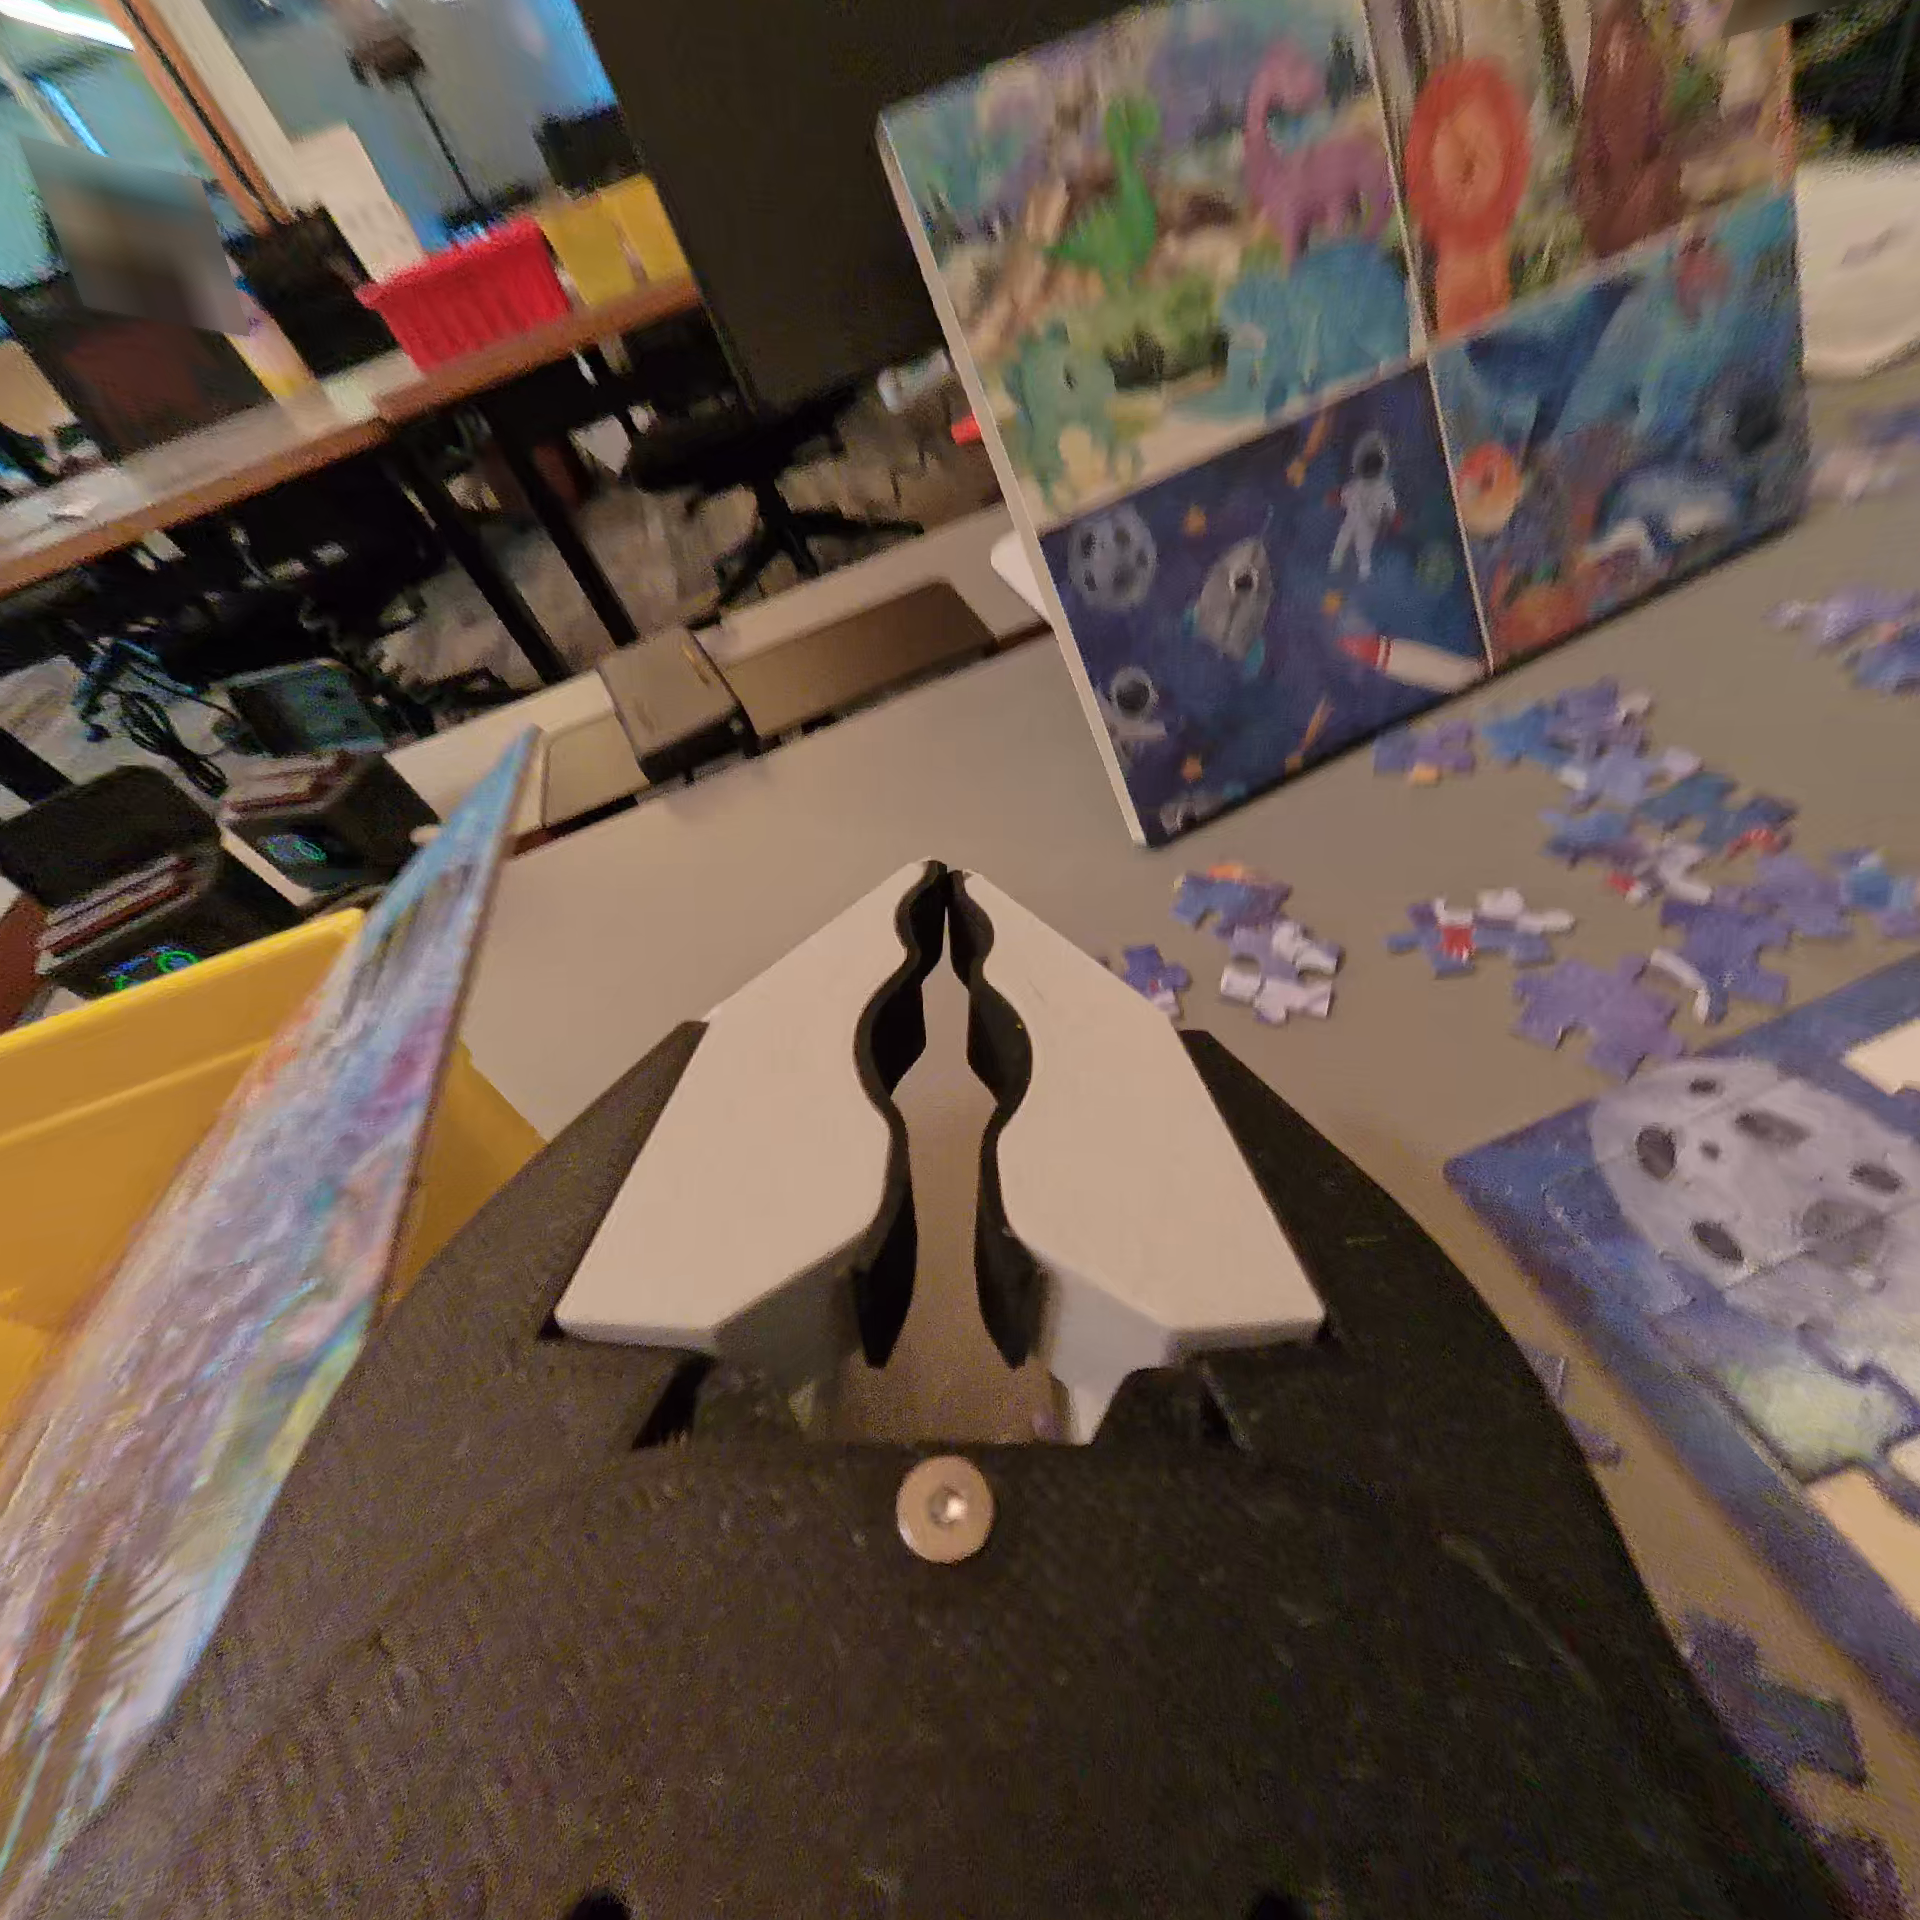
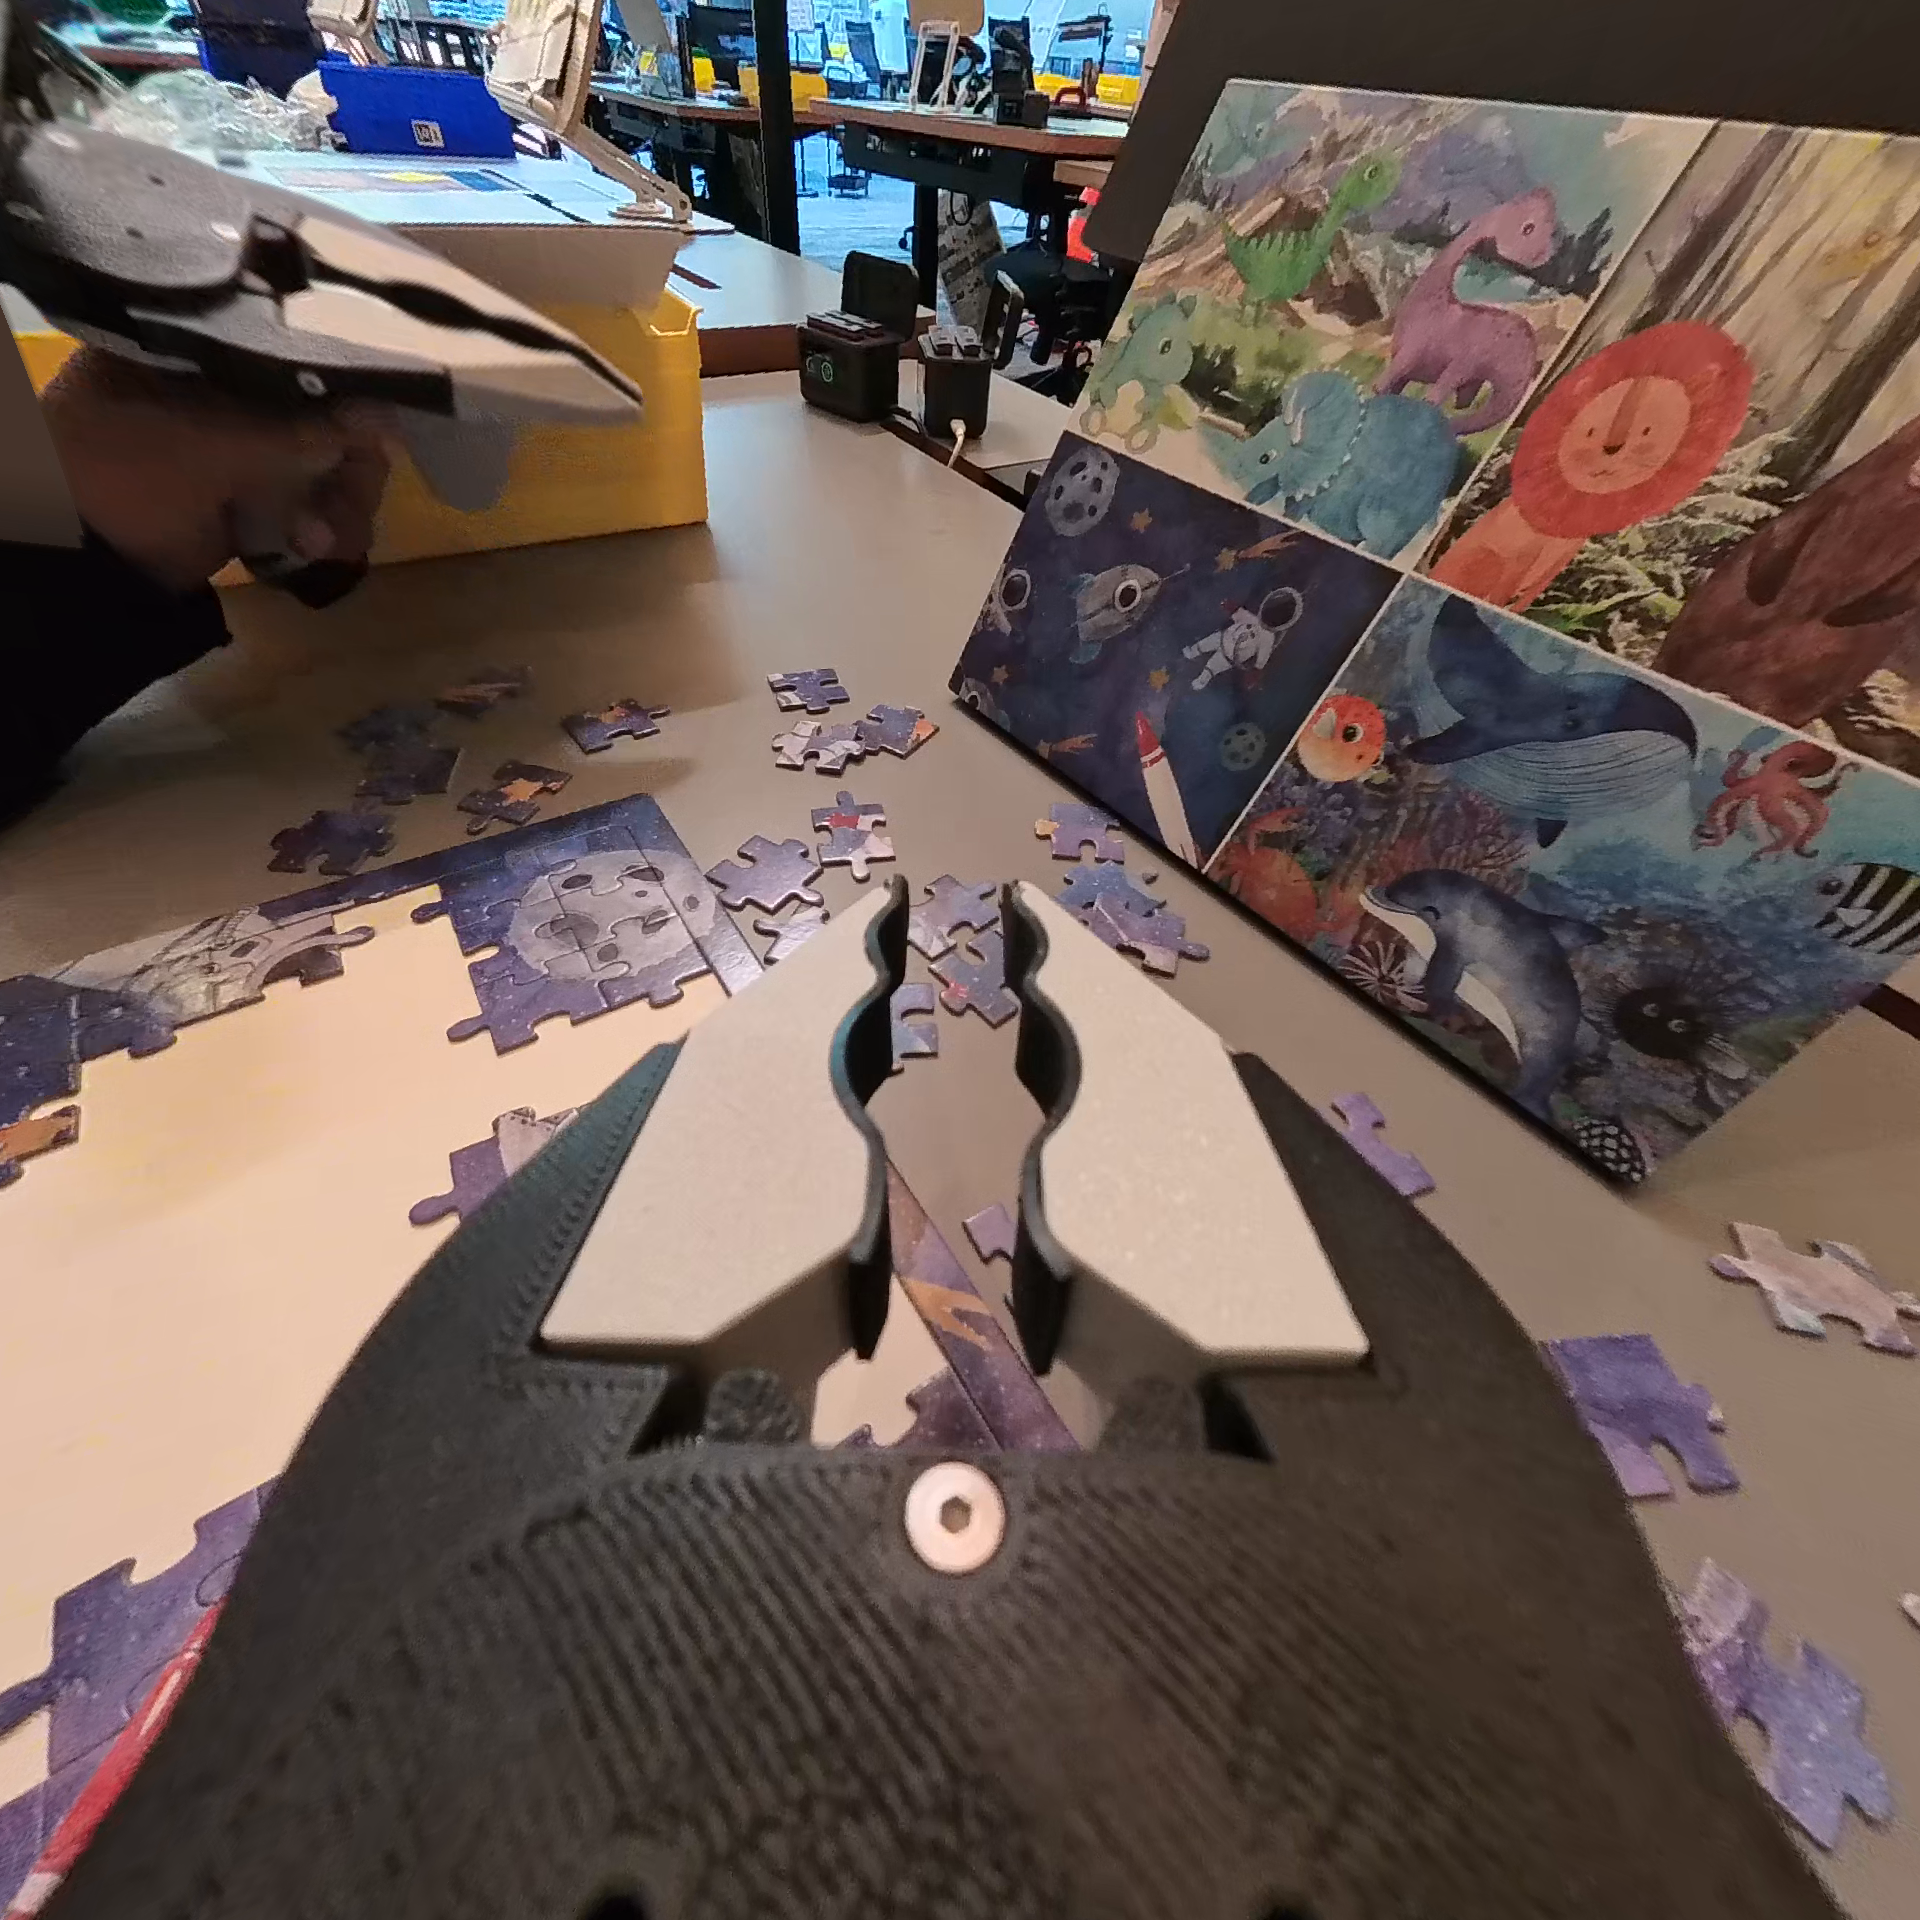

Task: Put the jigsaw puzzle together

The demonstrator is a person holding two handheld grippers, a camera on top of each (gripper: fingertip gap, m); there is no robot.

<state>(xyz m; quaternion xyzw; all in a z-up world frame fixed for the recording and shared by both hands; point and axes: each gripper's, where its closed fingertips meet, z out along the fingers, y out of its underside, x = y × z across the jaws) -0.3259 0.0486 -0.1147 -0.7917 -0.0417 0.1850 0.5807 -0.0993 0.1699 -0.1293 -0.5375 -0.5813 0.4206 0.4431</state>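
Observation:
My left gripper [image 1: 948, 875] is shut, its tips touching with nothing between them, held above the grey table [image 1: 831, 831]. It also shows in the right wrist view [image 2: 613, 400], raised at the upper left in a person's hand [image 2: 208, 488]. My right gripper [image 2: 956, 896] is open and hovers low over loose blue puzzle pieces [image 2: 961, 940] lying on the table; its fingers [image 2: 1049, 997] touch none of them. A partly assembled space puzzle with a moon [image 2: 592, 914] lies on a cream board to the left, and also shows in the left wrist view [image 1: 1745, 1174].
A picture board with dinosaur, lion, space and sea scenes [image 2: 1455, 582] stands at the right, also in the left wrist view [image 1: 1351, 436]. A yellow bin [image 1: 156, 1122] with a flat printed board [image 1: 260, 1247] leaning on it is at the left. More loose pieces [image 1: 1621, 862] are scattered about. Black devices [image 2: 862, 364] sit at the table's far edge. Tip to tip, the grippers are about 25 centimeters apart.

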